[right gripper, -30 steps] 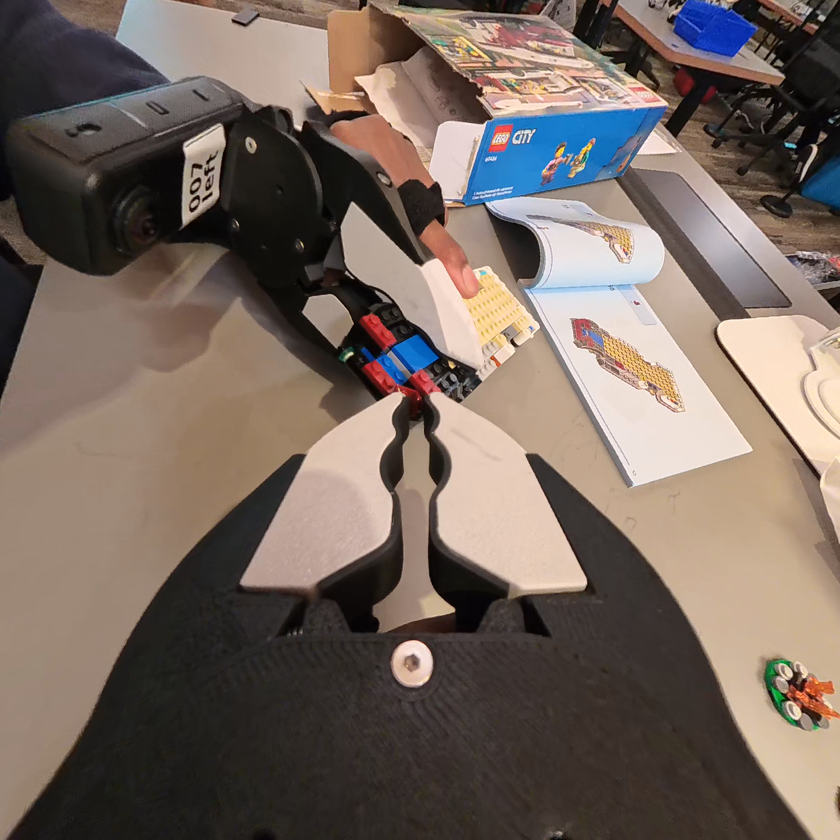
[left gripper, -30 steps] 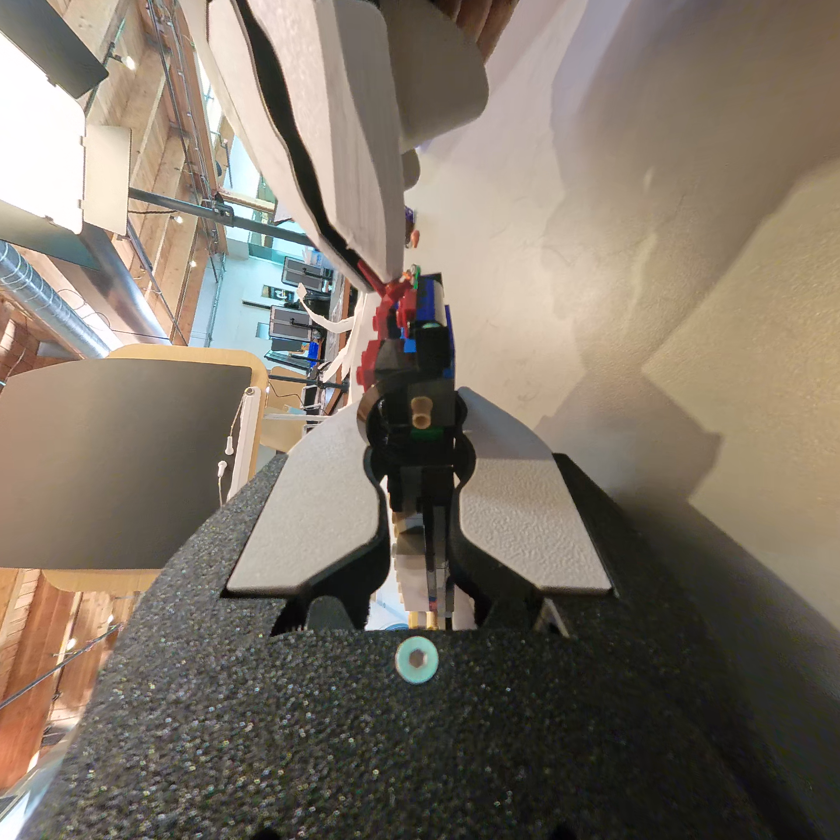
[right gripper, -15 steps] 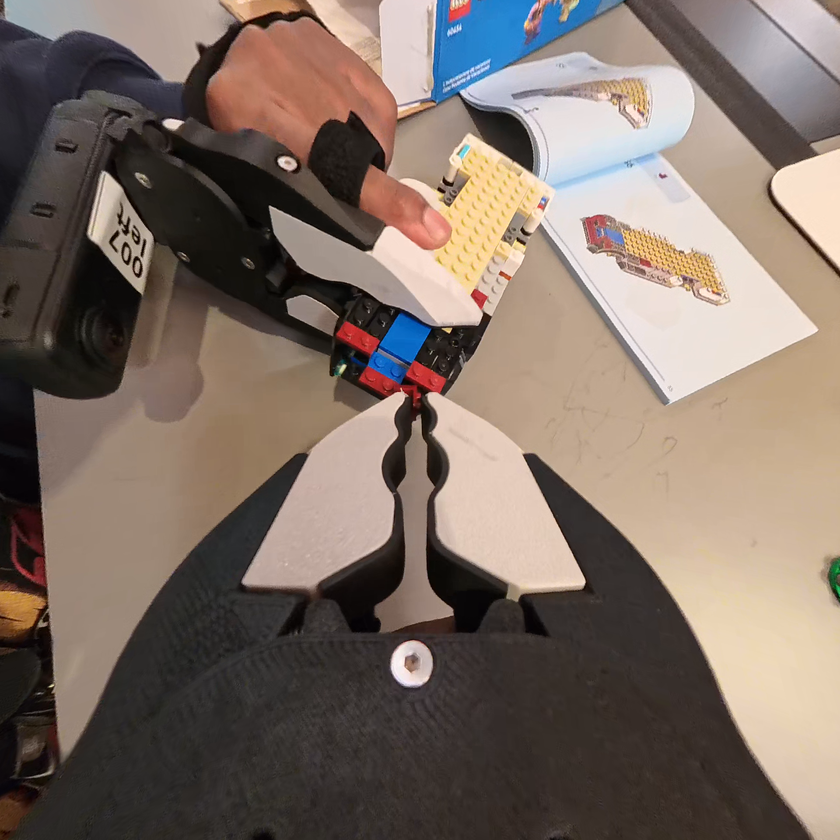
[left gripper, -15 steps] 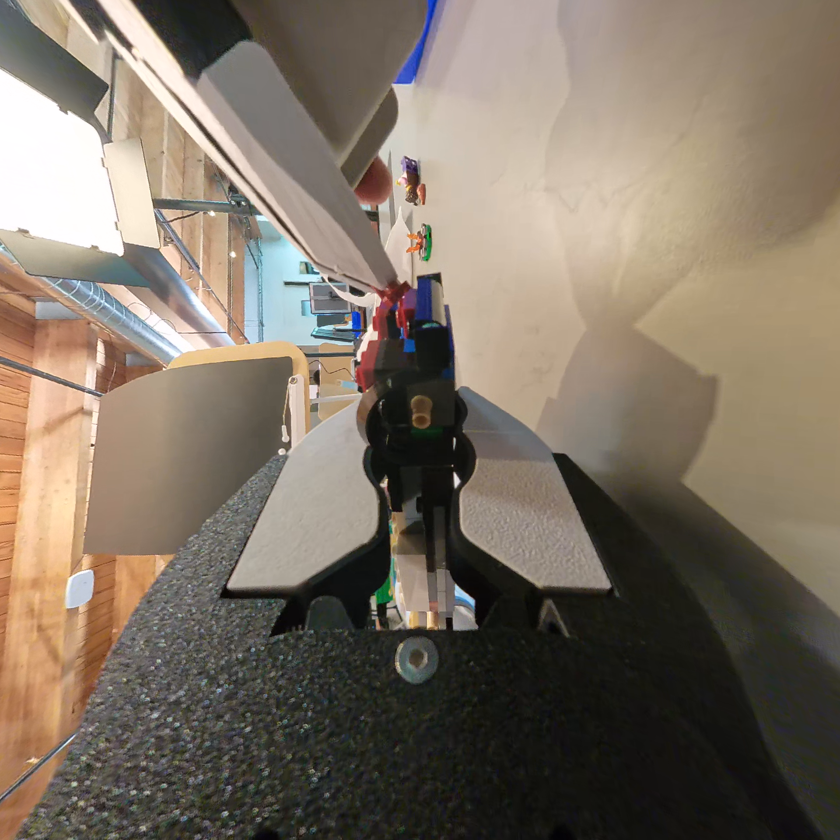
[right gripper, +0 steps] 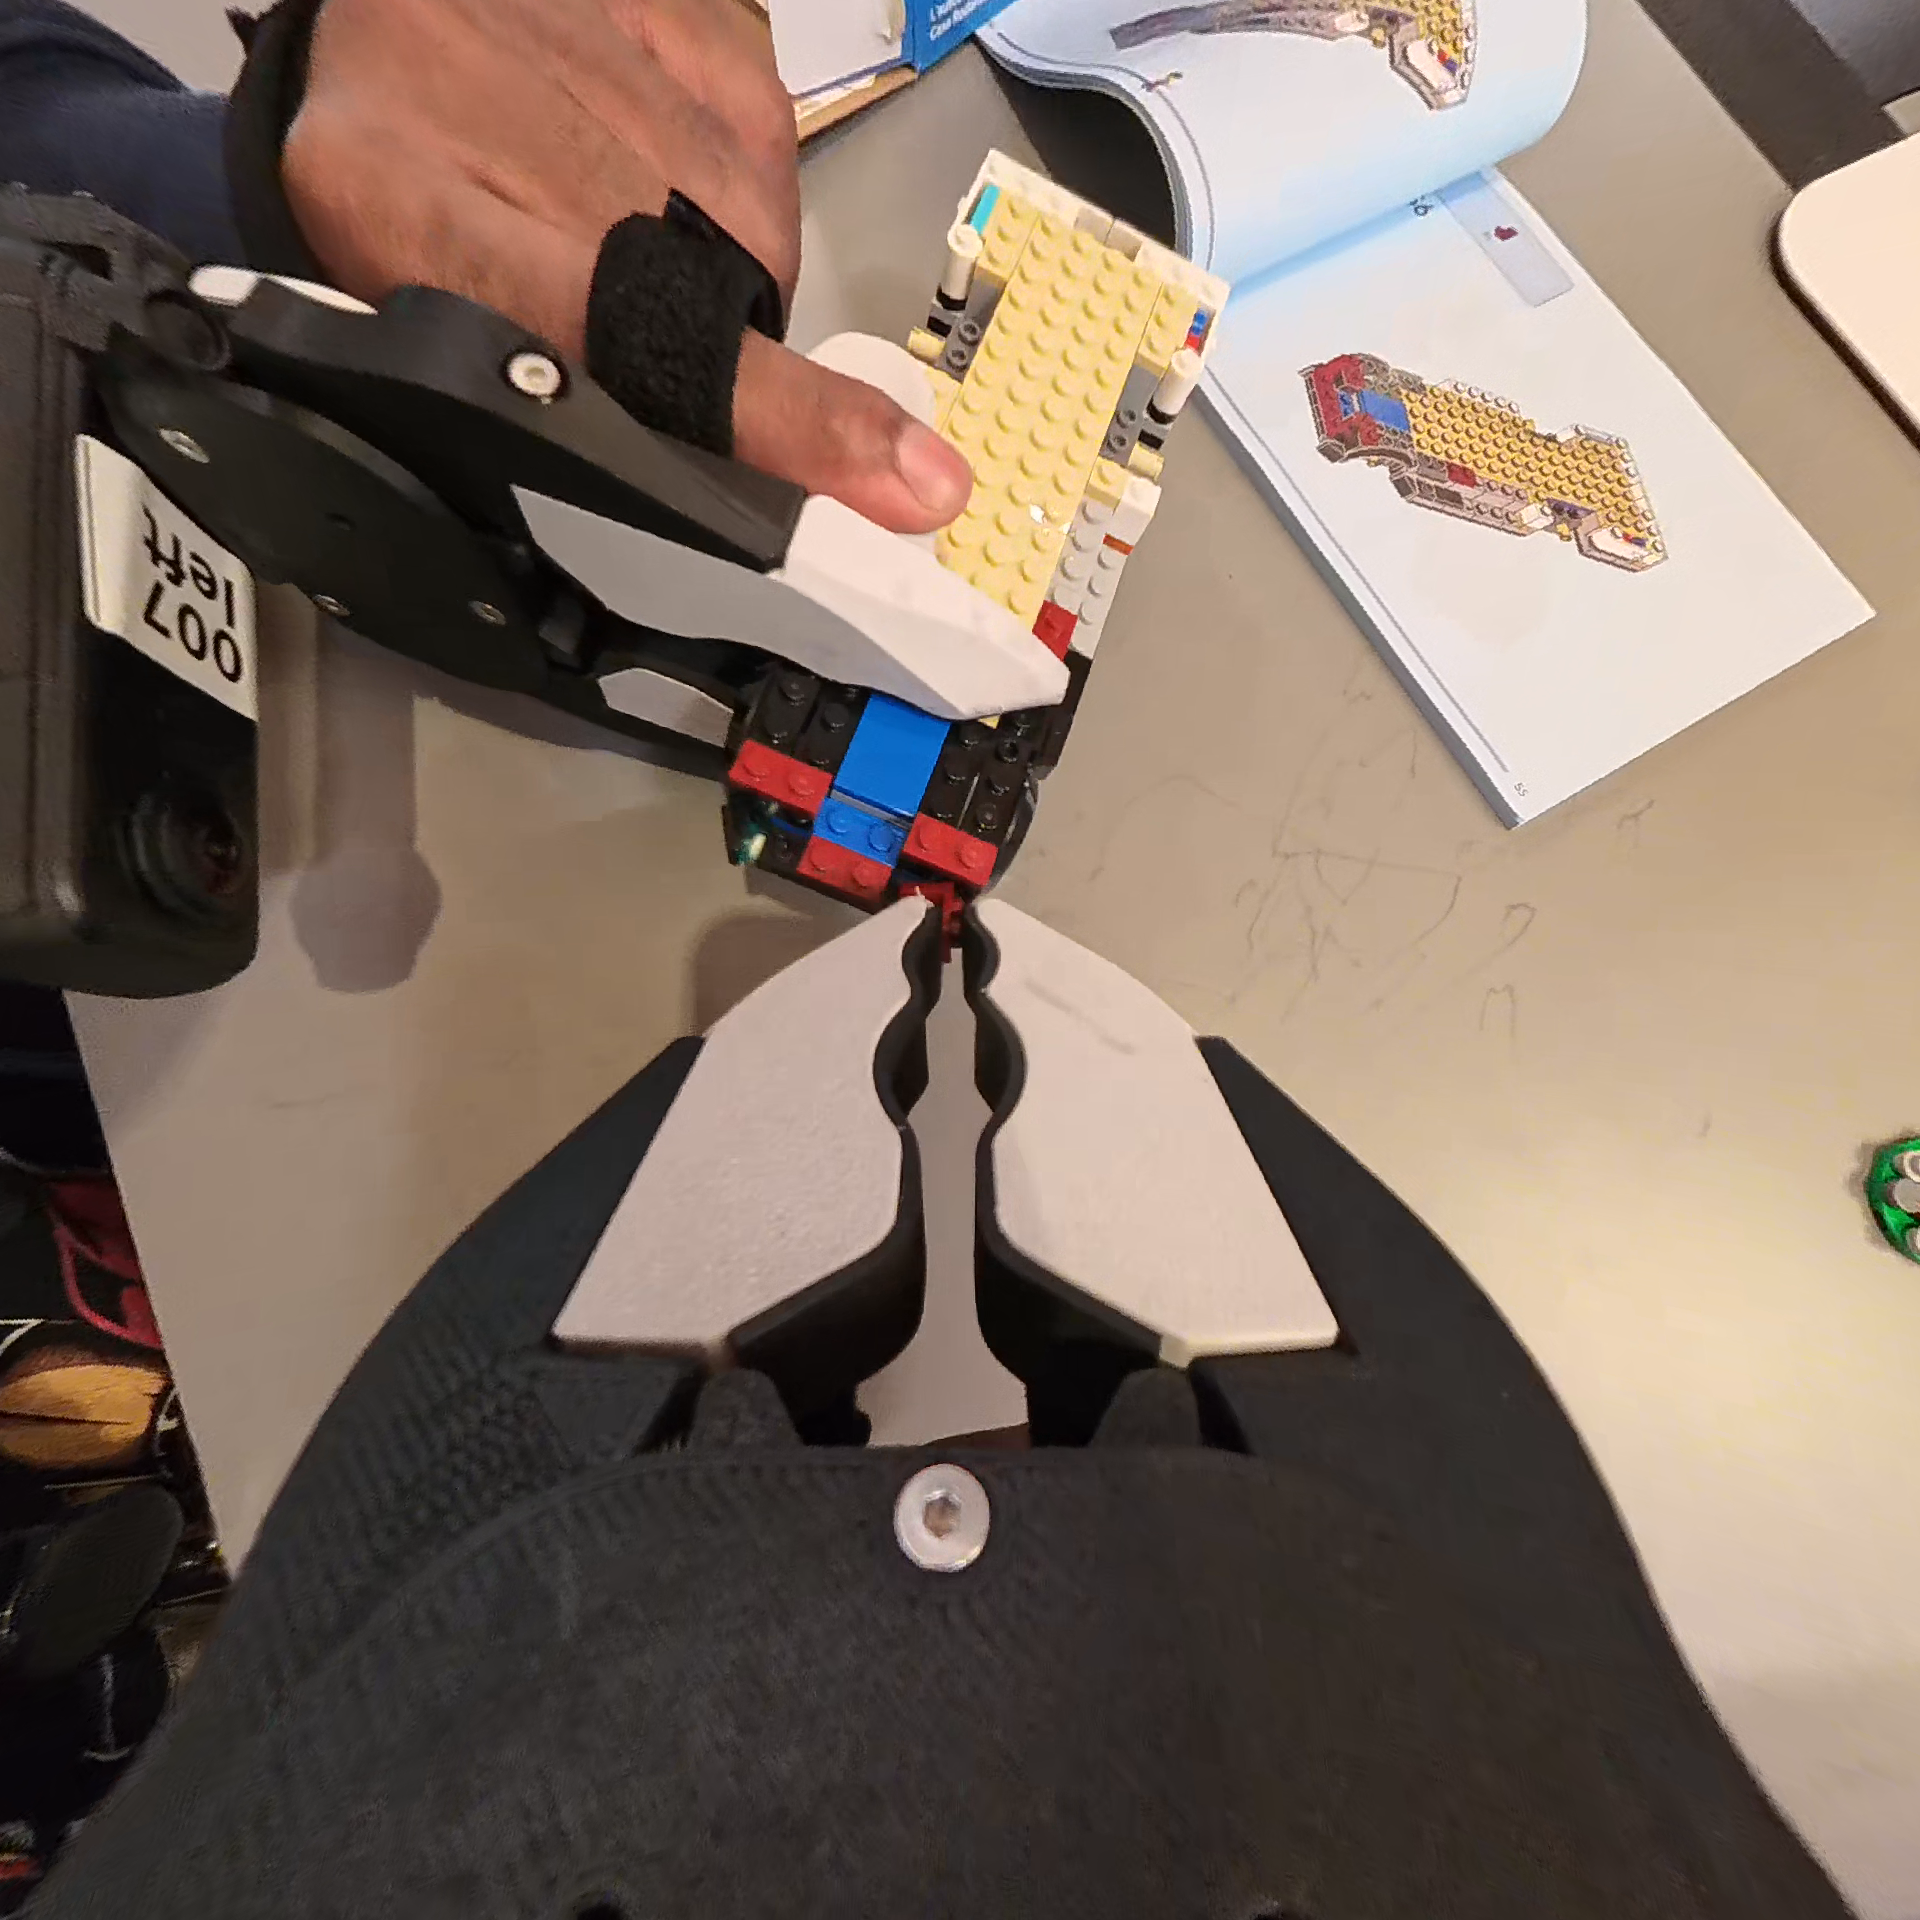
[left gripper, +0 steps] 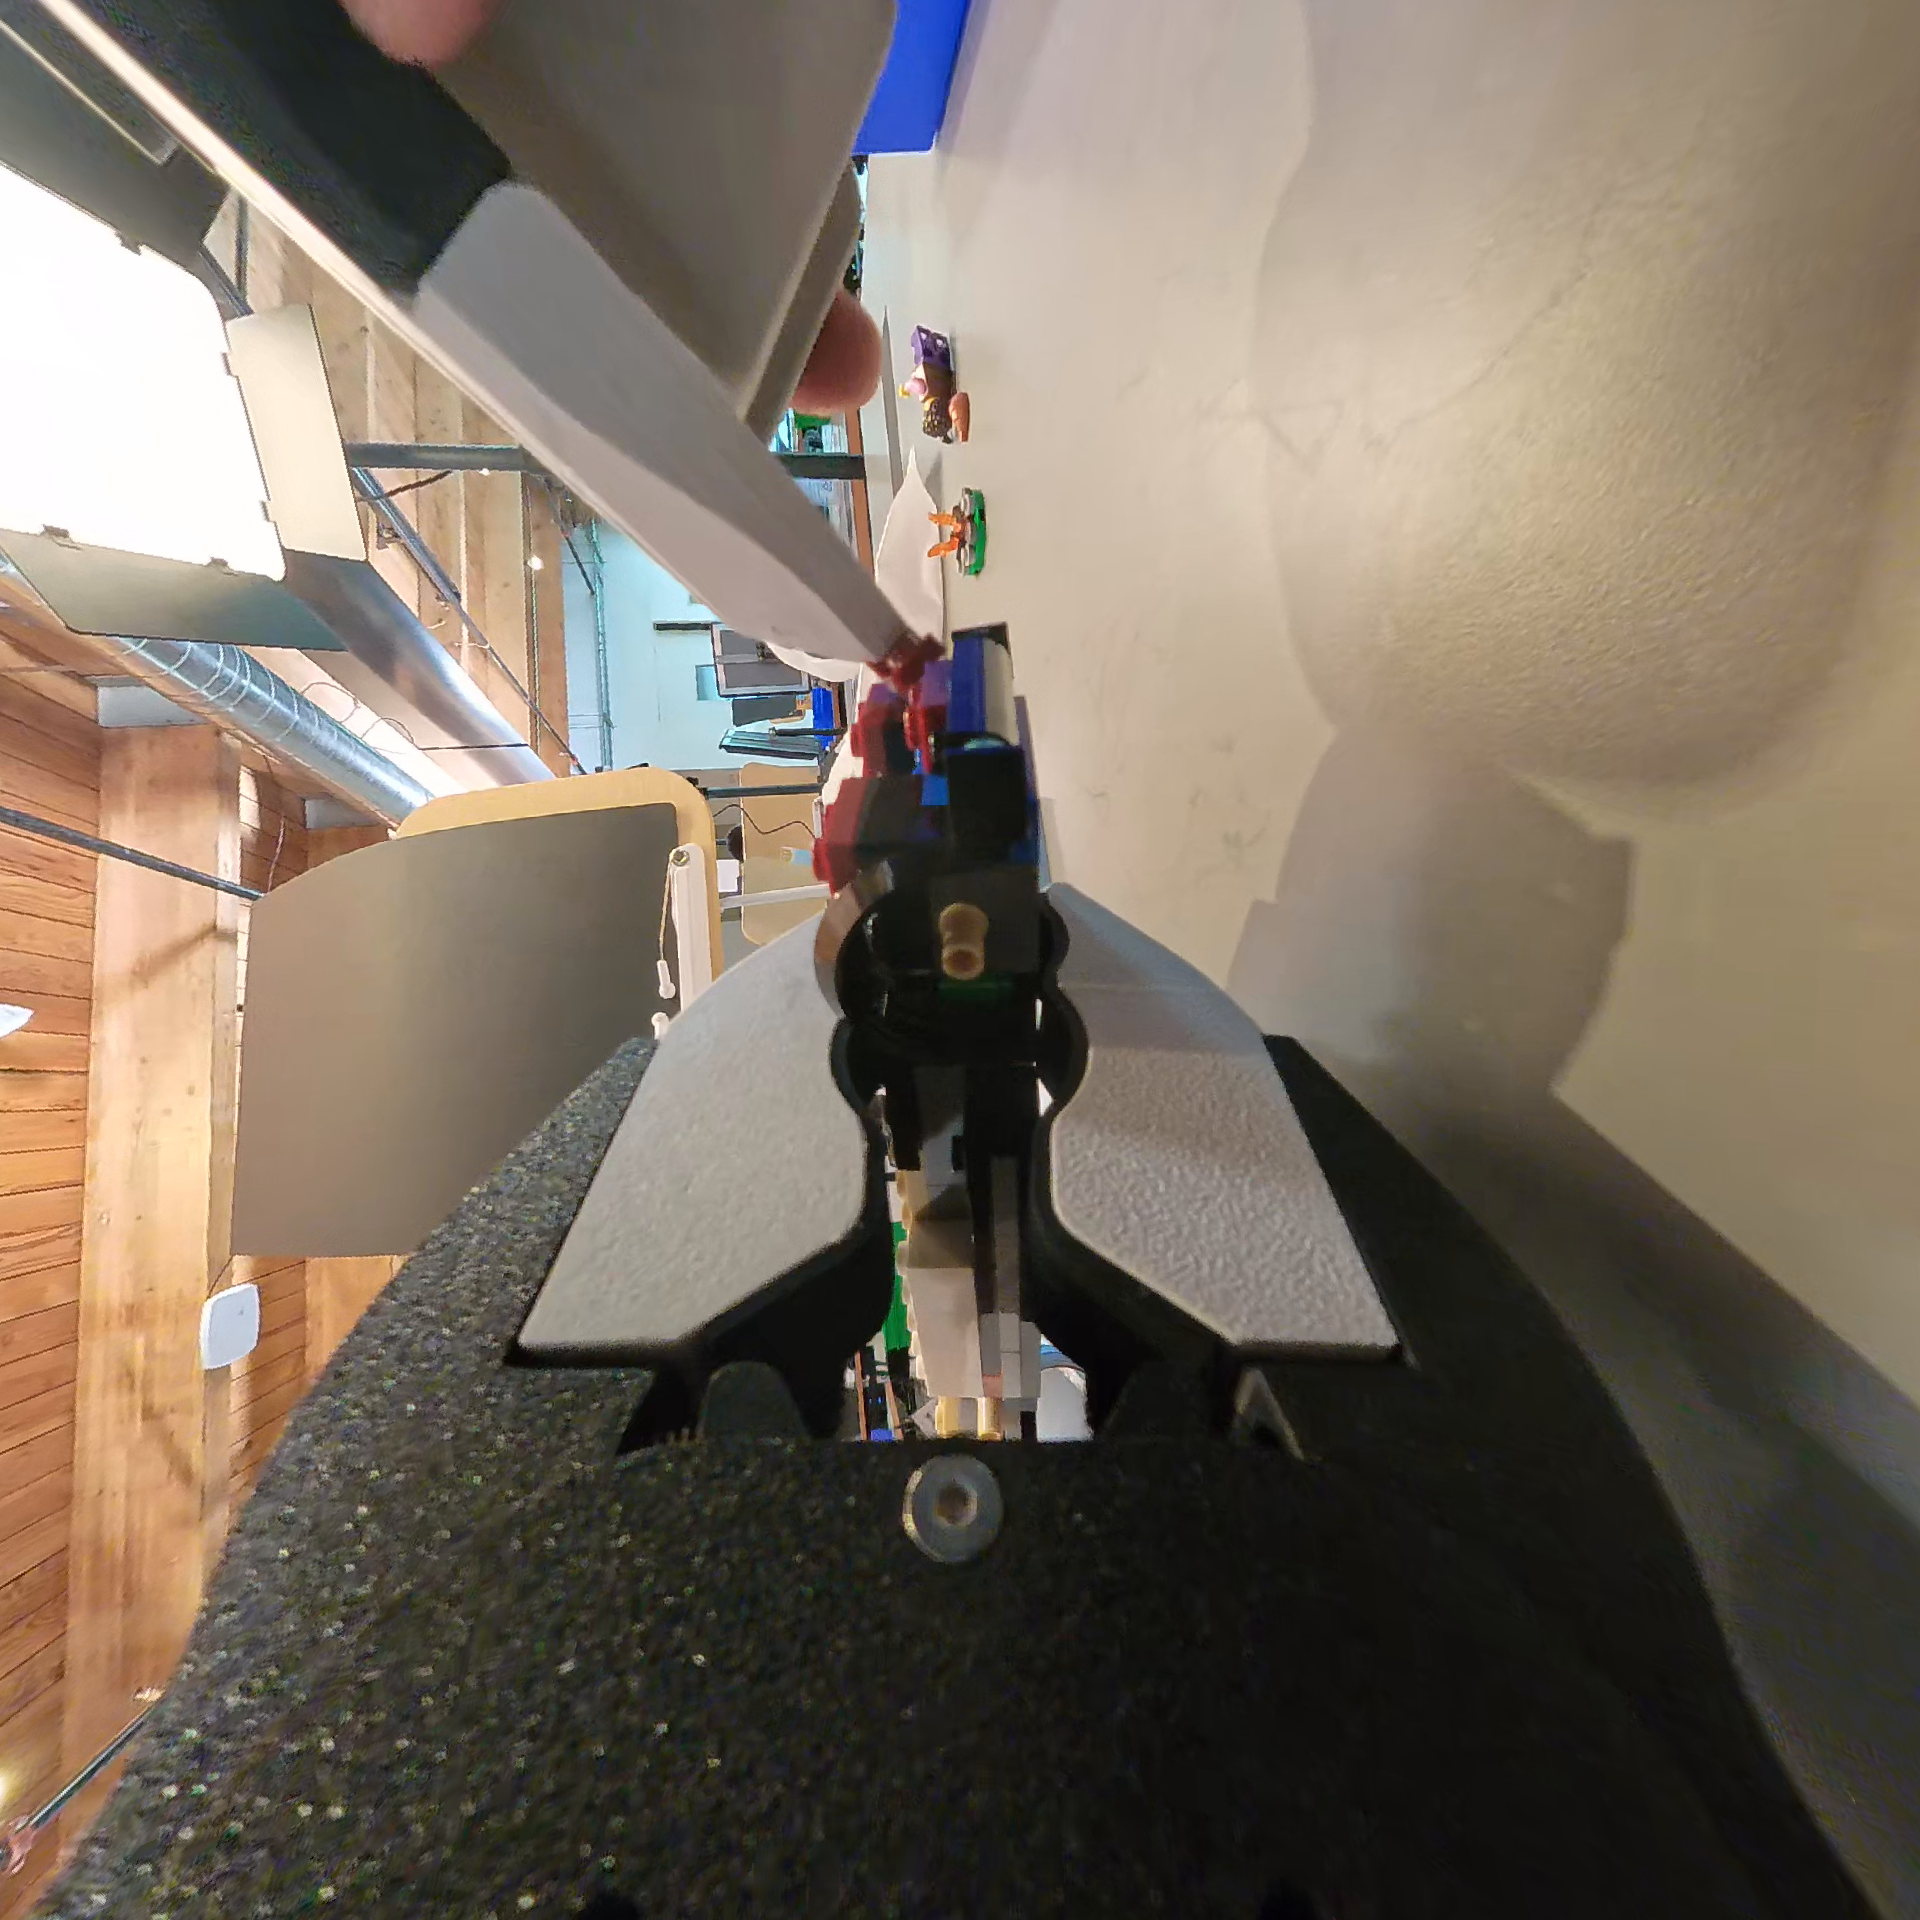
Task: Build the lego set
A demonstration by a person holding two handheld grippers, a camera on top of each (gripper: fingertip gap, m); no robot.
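Right wrist view: studded brick model (right gripper: 1049, 416), matte gripper (right gripper: 943, 914)

From my right tongs (right gripper: 943, 914) I see the brick model (right gripper: 997, 582) just ahead, clamped sideways in the left tongs (right gripper: 831, 665) above the worktop (right gripper: 1455, 987). A small brick (right gripper: 943, 920) sits pinched at my tips, touching the model's near end. The open booklet (right gripper: 1507, 436) lies right of the model, a round piece (right gripper: 1896, 1200) far right.

Green round piece (right gripper: 1896, 1200) cut by frame edge; brick model's (right gripper: 1049, 436) underside hidden
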